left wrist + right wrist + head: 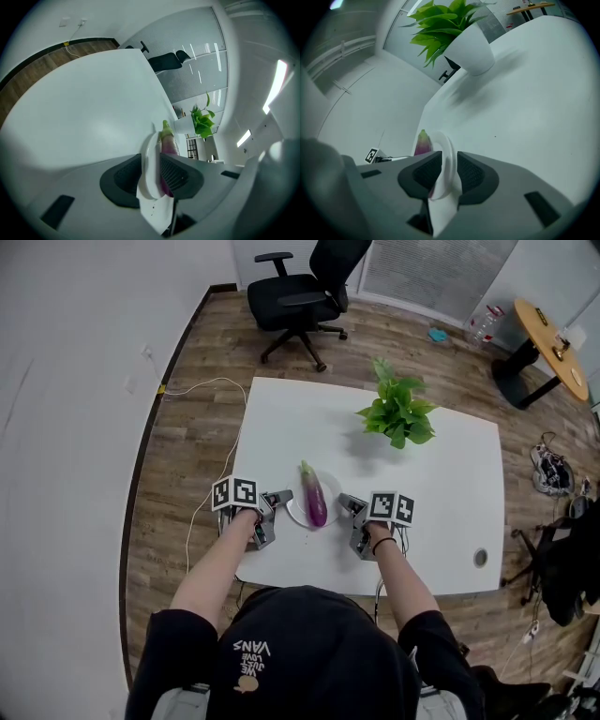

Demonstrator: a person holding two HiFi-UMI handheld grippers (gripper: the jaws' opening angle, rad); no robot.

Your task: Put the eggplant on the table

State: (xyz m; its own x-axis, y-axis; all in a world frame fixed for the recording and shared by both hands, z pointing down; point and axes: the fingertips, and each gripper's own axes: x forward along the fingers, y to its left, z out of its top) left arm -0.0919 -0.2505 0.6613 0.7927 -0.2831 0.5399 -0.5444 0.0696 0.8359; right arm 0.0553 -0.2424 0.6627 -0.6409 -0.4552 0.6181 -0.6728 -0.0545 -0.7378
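Note:
A purple eggplant (315,498) with a green stem lies on a small white plate (294,512) near the front middle of the white table (441,512). My left gripper (281,512) is at the plate's left edge. In the left gripper view the plate's rim (149,164) stands between the pads with a little slack, so that gripper (151,174) is open; the eggplant (168,143) shows just past it. My right gripper (347,514) is at the plate's right edge. In the right gripper view it (449,176) is shut on the rim (447,154), with the eggplant (423,144) behind.
A potted green plant (398,413) stands at the table's back right, beyond the plate. A black office chair (300,296) is behind the table. A round wooden table (548,343) is far right. A white cable (202,390) runs along the floor at left.

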